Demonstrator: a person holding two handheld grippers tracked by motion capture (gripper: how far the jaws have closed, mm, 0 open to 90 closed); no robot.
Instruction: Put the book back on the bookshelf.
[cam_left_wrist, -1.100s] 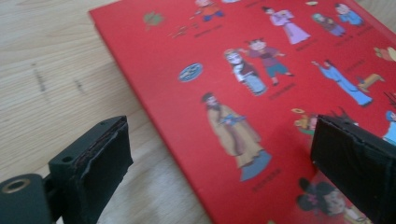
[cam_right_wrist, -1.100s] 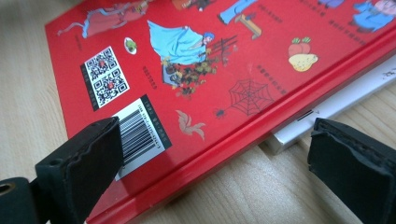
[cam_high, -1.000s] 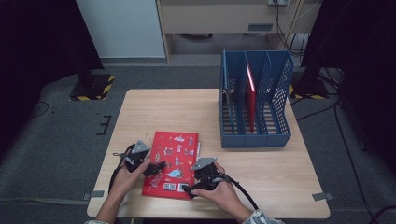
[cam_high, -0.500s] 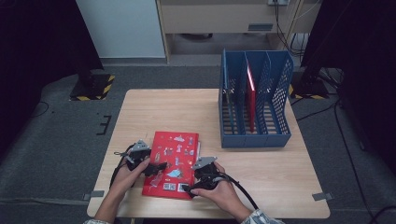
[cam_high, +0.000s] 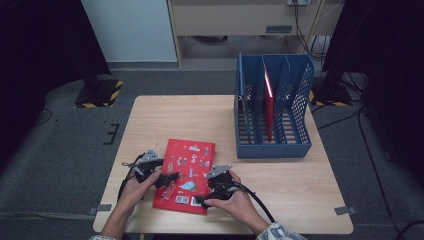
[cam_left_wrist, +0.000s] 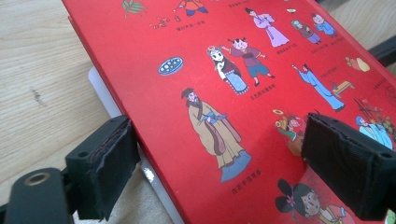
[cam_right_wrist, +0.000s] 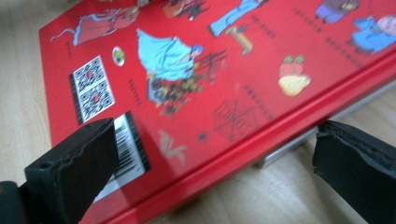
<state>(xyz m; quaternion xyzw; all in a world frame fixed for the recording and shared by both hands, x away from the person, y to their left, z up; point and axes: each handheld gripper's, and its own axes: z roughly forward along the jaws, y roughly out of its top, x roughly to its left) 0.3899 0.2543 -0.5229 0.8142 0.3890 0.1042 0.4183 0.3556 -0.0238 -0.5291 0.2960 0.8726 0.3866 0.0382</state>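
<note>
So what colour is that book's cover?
Red, with small cartoon figures printed on the book; the left gripper view shows it best.

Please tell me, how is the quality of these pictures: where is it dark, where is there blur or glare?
High view: the table is evenly lit, the floor and corners around it are dark, and detail is soft. Left gripper view: the red book is fairly sharp, with a small bright glint at its lower edge. Right gripper view: the book's cover is blurred, most at the top, and its near jaws are soft.
</note>
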